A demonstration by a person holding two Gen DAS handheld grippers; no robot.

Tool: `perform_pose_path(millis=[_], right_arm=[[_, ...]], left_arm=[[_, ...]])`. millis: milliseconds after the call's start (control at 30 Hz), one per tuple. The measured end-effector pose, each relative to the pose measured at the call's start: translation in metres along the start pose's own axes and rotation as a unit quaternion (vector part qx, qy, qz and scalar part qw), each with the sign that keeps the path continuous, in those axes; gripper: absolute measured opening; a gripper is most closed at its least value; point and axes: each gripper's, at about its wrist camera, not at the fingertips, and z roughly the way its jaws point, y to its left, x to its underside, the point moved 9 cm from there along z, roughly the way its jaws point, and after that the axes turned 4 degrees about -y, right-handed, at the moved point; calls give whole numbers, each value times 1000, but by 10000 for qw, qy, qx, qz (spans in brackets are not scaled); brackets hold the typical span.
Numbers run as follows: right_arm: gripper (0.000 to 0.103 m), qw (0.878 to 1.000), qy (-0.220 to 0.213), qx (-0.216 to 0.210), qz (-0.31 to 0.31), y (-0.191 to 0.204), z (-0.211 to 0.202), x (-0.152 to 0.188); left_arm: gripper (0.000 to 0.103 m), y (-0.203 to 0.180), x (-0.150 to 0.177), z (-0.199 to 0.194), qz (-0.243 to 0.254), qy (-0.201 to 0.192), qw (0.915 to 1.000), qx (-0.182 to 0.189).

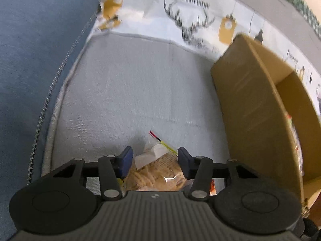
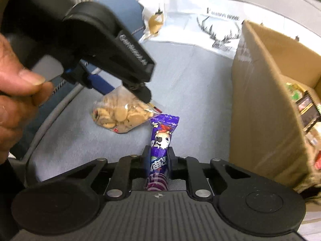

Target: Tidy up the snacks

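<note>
Snacks position: purple snack packet (image 2: 159, 150) clamped upright in the right hand-held gripper (image 2: 158, 156); clear bag of biscuits (image 1: 158, 170) between the left hand-held gripper (image 1: 155, 160) pads, apparently pinched, lying on grey bedding (image 1: 130, 92) near the cardboard box (image 1: 260, 104).

left tool (image 1: 155, 161): angled down, half-spread | right tool (image 2: 158, 156): angled down, clamped

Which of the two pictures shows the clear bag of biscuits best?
The right wrist view: the bag of biscuits shows nearly whole on the grey cushion, the left gripper at its top. The left wrist view shows only part between its own fingers.
</note>
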Motion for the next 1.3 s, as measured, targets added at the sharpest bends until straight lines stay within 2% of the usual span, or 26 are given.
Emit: perform_pose_path(millis=[200,367,600,733,833,933,1033,1300], right_arm=[[16,9981,-605,-43,-122,1,-31,-15],[16,9936,-1092,-69,-263,-2,-62,-30],[16,9848,-1723,0,-209,-29,-104,-71],[16,9743,-2232,204,-244,-66,-130,-109],[16,9684,-2451,446,-138,-103,-136,-124],[16,9684,-2406,619,225,-137,-130,-116],[16,9744,-2066,594,651,-157,-117,-102],[16,9712,-2238,571,579,-166,-122,-102]], left_arm=[[52,-1,-17,-33,-138,-826,9965,64],[52,-5,-24,-56,-105,-1294,9914,144],[52,-7,-27,-68,-42,-1591,9872,147],[52,-12,-30,-67,44,-1667,9859,112],[52,-17,-32,-64,120,-1667,9859,106],[52,-22,-33,-59,176,-1654,9860,110],[52,-28,-36,-54,188,-1647,9861,115],[52,-52,-42,-44,236,-1727,9843,272]])
